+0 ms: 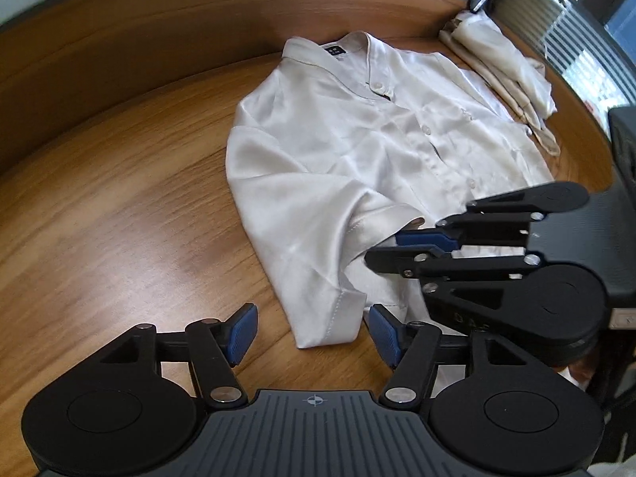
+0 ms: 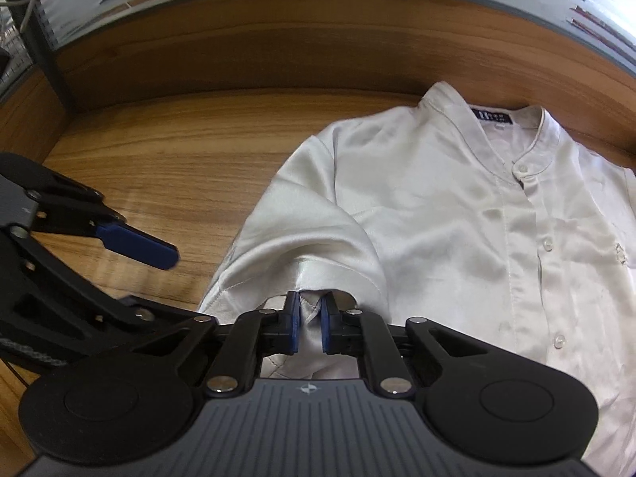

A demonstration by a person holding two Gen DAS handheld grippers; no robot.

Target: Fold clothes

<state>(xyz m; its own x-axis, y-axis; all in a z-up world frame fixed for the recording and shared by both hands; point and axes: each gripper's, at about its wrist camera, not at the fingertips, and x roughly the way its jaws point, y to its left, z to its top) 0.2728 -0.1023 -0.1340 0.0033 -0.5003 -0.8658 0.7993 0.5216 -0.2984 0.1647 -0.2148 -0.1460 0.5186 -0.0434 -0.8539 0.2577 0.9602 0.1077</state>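
Observation:
A white satin button shirt (image 1: 357,139) lies front up on the wooden table (image 1: 119,218), collar toward the far wall. Its left sleeve is folded over the body. My left gripper (image 1: 313,334) stands open at the shirt's near hem corner, which lies between the blue pads without touching them. My right gripper (image 2: 309,324) is shut on a pinch of white cloth at the sleeve's cuff (image 2: 318,274). In the left wrist view the right gripper (image 1: 383,247) reaches in from the right at that cuff. A blue-padded finger (image 2: 135,244) of the left gripper shows at the left.
A folded beige garment (image 1: 501,59) lies at the table's back right corner. A raised wooden back panel (image 2: 278,39) runs along the far edge, with frosted glass above. A dark object (image 1: 624,139) stands past the right edge. Bare wood (image 2: 159,151) lies left of the shirt.

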